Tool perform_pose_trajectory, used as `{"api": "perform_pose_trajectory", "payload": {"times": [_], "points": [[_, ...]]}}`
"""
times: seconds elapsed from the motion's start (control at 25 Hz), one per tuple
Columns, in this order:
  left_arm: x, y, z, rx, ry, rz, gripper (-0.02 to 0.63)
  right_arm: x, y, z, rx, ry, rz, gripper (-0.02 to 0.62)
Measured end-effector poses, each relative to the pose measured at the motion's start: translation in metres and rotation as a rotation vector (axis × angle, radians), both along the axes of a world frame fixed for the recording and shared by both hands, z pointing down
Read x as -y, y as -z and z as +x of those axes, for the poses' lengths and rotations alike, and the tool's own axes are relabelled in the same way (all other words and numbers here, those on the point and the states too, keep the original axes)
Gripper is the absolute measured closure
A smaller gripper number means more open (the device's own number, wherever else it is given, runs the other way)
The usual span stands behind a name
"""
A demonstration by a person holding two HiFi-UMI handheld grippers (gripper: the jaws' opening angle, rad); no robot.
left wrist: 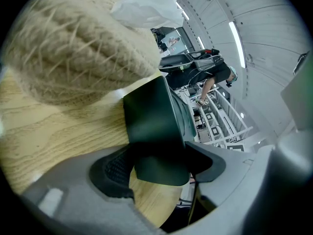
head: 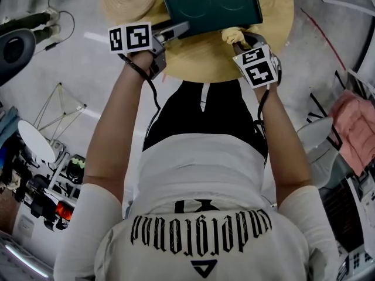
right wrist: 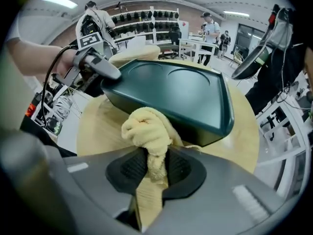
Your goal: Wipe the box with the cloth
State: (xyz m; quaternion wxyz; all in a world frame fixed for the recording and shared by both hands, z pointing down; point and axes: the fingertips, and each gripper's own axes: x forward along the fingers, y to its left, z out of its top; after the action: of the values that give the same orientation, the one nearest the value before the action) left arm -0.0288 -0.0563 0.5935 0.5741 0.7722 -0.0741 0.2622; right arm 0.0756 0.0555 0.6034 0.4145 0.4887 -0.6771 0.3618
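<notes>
While the left tongs (head: 177, 31) are clamping the green box (head: 212, 7) at its eight-o'clock corner, the right tongs (right wrist: 155, 168) are pinching the yellow cloth (right wrist: 146, 129) at five.

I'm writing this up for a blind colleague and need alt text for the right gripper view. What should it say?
The right gripper is shut on a bunched yellow cloth, held at the near side of a dark green box on a round wooden table. The left gripper clamps the box's far left corner.
</notes>
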Motion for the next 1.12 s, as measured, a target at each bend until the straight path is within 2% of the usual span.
{"api": "perform_pose_trajectory", "payload": {"times": [0.12,0.36,0.52,0.6,0.68,0.88,0.96,1.04,1.12], "points": [[-0.001,-0.001,0.001,0.006,-0.017,0.000,0.265,-0.007,0.001,0.023,-0.014,-0.013,-0.011,0.521],[-0.004,0.002,0.003,0.025,-0.061,-0.005,0.261,-0.021,0.006,0.098,-0.072,-0.036,-0.039,0.520],[-0.007,0.003,0.005,0.029,-0.085,-0.022,0.255,-0.018,0.011,0.120,-0.076,0.031,-0.045,0.518],[-0.006,0.001,0.004,0.033,-0.096,-0.026,0.252,-0.011,0.010,0.123,-0.082,0.105,-0.048,0.518],[-0.003,-0.001,0.002,0.040,-0.104,-0.027,0.252,-0.003,0.008,0.122,-0.097,0.220,-0.044,0.518],[-0.008,0.000,-0.002,0.055,-0.117,-0.042,0.250,0.004,0.005,0.126,-0.194,0.638,-0.039,0.518],[-0.009,0.004,-0.003,0.059,-0.122,-0.045,0.250,0.015,0.006,0.128,-0.237,0.777,-0.026,0.518],[-0.009,0.004,-0.002,0.061,-0.125,-0.046,0.250,0.038,0.006,0.134,-0.268,0.855,-0.004,0.518],[-0.007,0.002,0.002,0.058,-0.123,-0.040,0.250,0.069,0.006,0.143,-0.297,0.884,0.022,0.518]]}}
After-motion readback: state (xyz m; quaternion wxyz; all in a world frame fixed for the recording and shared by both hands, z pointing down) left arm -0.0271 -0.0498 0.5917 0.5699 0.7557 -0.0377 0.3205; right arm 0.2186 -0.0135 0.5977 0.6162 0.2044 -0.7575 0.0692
